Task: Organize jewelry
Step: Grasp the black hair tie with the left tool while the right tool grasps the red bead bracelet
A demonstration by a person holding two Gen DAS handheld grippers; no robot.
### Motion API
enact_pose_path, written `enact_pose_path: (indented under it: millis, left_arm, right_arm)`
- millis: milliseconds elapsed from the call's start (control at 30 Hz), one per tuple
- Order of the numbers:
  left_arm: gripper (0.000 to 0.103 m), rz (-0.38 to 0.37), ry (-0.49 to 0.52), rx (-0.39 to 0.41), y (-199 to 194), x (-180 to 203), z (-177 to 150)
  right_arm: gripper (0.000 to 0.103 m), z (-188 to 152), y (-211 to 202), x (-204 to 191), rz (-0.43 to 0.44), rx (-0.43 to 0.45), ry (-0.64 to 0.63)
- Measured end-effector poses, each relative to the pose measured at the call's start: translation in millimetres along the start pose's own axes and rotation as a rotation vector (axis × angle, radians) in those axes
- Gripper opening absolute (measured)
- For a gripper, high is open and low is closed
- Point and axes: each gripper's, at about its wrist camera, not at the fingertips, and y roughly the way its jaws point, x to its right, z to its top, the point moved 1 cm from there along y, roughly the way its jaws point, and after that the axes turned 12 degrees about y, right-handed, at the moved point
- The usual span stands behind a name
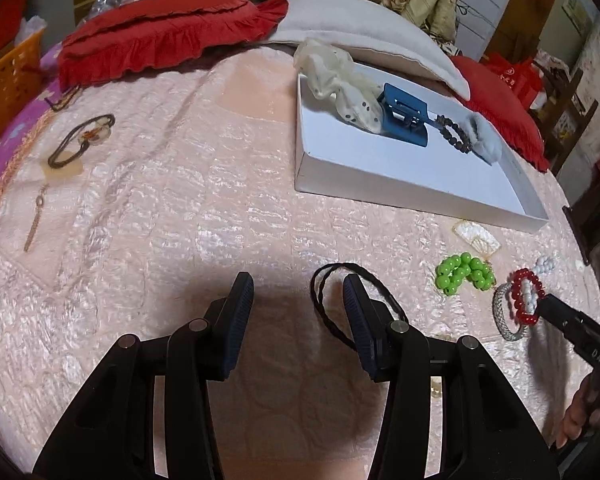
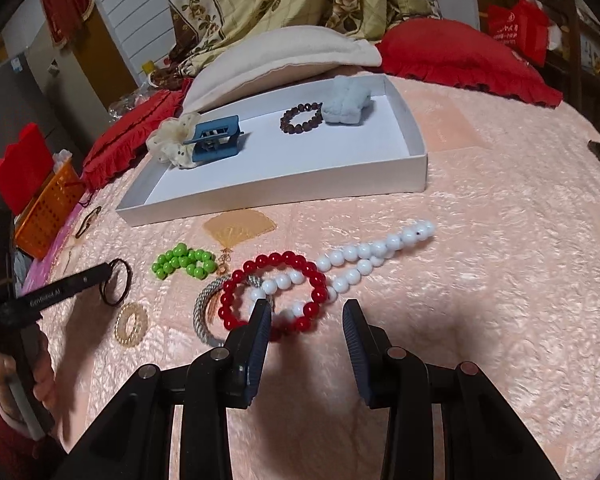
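Note:
My left gripper (image 1: 297, 294) is open low over the pink bedspread. Its right finger (image 1: 356, 304) stands inside a black braided hair tie (image 1: 321, 276), whose left edge lies in the gap, not pressed. My right gripper (image 2: 306, 314) is also open. Its left finger (image 2: 262, 324) covers the near edge of a red bead bracelet (image 2: 278, 258), which overlaps a string of white beads (image 2: 366, 254). A white tray (image 2: 284, 196) behind holds a cream scrunchie (image 2: 168, 140), a blue claw clip (image 2: 216, 140), a brown bead bracelet (image 2: 300, 118) and a pale blue fluffy piece (image 2: 346, 106).
Loose on the spread are a green bead bracelet (image 2: 184, 264), a silver rope bangle (image 2: 202, 312), a clear bead ring (image 2: 132, 324) and a fan-shaped charm (image 2: 240, 228). Far left lie a charm hair tie (image 1: 80, 140) and a thin chain (image 1: 36, 216). Red pillows (image 1: 160, 28) and an orange basket (image 1: 8, 80) stand behind.

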Motion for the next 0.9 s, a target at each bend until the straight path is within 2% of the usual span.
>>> enact_pose_path:
  millis: [67, 100, 133, 167, 267, 333, 733, 900]
  left_arm:
    - [0.045, 0.000, 0.016, 0.000, 1, 2, 1]
    - [0.044, 0.003, 0.024, 0.002, 2, 4, 2]
    - [0.034, 0.009, 0.035, 0.002, 2, 6, 2]
    - [0.018, 0.018, 0.047, 0.000, 3, 9, 2]
    - [0.004, 0.027, 0.085, -0.009, 4, 16, 1]
    - [0.004, -0.002, 0.081, -0.009, 3, 18, 0]
    - [0.003, -0.041, 0.081, 0.119, -52, 25, -8]
    - [0.003, -0.064, 0.064, 0.138, -62, 21, -9]
  right_arm:
    - [0.034, 1, 2, 2, 0.003, -0.006, 0.016]
    - [0.029, 2, 3, 3, 0.001, -0.006, 0.023]
    - [0.029, 2, 3, 4, 0.000, -0.004, 0.027]
    - [0.026, 3, 3, 4, 0.001, -0.002, 0.031]
    - [0.015, 3, 4, 5, 0.005, -0.010, 0.036]
    - [0.009, 4, 2, 3, 0.008, -0.011, 0.035]
    - [0.009, 6, -47, -21, 0.018, 0.078, -0.034]
    - [0.009, 6, -61, -32, 0.034, 0.098, -0.048]
